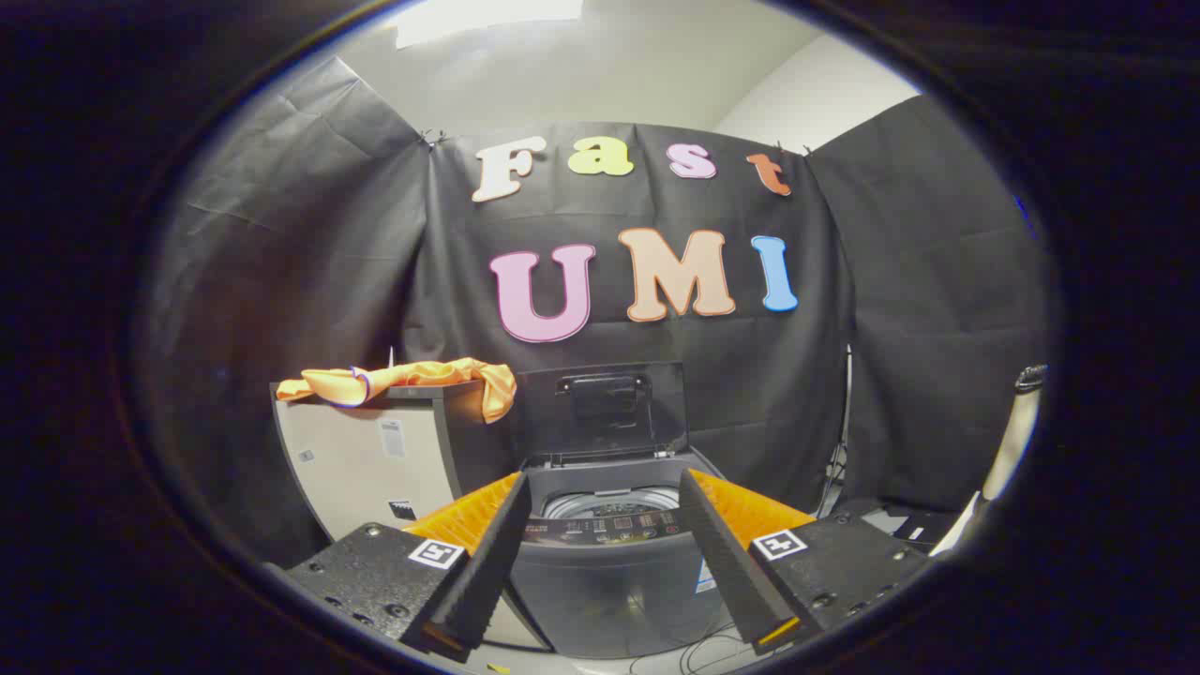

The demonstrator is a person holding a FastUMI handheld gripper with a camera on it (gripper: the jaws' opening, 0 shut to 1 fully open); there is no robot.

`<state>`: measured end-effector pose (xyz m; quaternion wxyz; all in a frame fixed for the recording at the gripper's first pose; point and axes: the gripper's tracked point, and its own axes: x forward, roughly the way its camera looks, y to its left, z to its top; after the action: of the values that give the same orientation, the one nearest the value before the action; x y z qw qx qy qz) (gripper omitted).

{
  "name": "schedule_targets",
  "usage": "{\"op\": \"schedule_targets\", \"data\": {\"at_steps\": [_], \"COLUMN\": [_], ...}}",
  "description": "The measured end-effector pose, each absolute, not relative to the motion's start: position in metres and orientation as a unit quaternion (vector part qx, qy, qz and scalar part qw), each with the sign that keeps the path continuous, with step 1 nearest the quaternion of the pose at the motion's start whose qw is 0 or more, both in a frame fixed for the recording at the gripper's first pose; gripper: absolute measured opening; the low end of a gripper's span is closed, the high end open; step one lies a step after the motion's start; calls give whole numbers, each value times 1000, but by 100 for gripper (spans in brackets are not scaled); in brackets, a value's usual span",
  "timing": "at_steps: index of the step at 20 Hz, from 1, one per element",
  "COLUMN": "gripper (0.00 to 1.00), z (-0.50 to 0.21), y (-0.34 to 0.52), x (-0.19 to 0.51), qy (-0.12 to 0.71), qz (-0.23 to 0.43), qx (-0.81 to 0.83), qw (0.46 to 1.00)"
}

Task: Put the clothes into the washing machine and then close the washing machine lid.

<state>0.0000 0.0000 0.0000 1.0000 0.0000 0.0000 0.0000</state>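
A grey top-loading washing machine (614, 572) stands straight ahead, framed between my two fingers. Its lid (600, 408) is raised upright at the back and the drum opening (609, 502) shows below it. An orange cloth (412, 380) lies draped over the top of a pale cabinet (366, 464) just left of the machine, one end hanging over the right corner. My gripper (605, 511) is open with nothing between its fingers, and stands some way back from both the machine and the cloth.
Black cloth walls close the booth behind and on both sides. Cables (703, 652) lie on the floor at the machine's foot. A pale upright object (1012, 441) and a flat box (905, 525) sit to the right.
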Motion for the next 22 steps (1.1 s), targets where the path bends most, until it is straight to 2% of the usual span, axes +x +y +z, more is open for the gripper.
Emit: {"op": "schedule_targets", "data": {"at_steps": [12, 17, 22], "gripper": [96, 96, 96], "z": [33, 75, 116], "y": [48, 80, 144], "x": [17, 41, 77], "qy": [3, -7, 2], "qz": [18, 22, 57], "qx": [25, 33, 32], "qw": [1000, 999, 998]}}
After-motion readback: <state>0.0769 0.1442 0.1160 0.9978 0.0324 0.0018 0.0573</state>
